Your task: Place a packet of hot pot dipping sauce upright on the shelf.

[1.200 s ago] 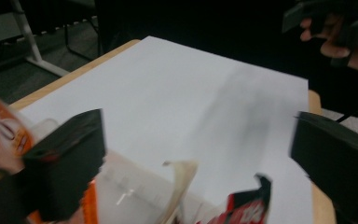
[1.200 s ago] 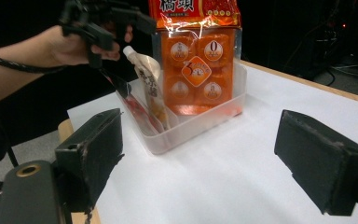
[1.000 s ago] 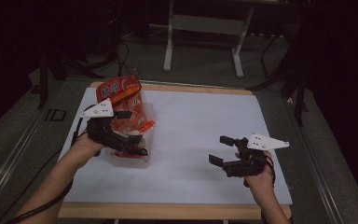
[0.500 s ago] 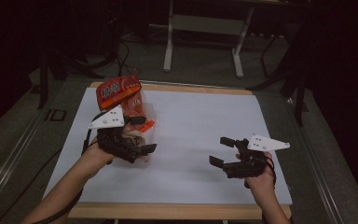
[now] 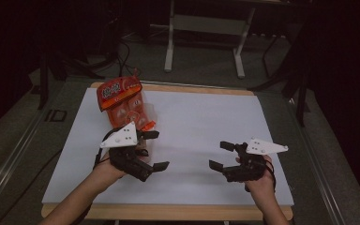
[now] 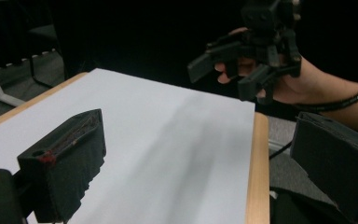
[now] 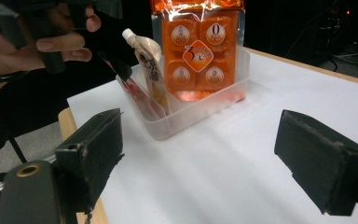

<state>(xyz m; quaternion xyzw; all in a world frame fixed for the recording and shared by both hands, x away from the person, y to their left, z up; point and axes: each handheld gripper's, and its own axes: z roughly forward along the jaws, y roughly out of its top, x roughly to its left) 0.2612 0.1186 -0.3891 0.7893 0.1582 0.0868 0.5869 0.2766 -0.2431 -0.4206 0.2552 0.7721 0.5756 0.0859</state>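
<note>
A clear plastic bin (image 7: 205, 109) stands at the far left of the white sheet (image 5: 197, 117). An orange snack bag (image 5: 122, 101) stands upright in the bin, the same bag (image 7: 198, 51) facing the right gripper view, with a slim spouted pouch (image 7: 150, 70) beside it. Just near of the bin, my left gripper (image 5: 155, 150) is open and empty, its jaws pointing right. My right gripper (image 5: 221, 155) is open and empty at the near right, jaws pointing left at the bin. In the left gripper view the right gripper (image 6: 242, 65) shows beyond my own wide-apart jaws.
The table has a wooden rim (image 5: 168, 212) around the white sheet. A metal stand (image 5: 201, 28) is on the floor beyond the far edge. Bare sheet lies between the two grippers.
My left gripper has drawn back from over the bin toward the near edge and a little right, with nothing in its jaws. The right gripper has stayed put.
</note>
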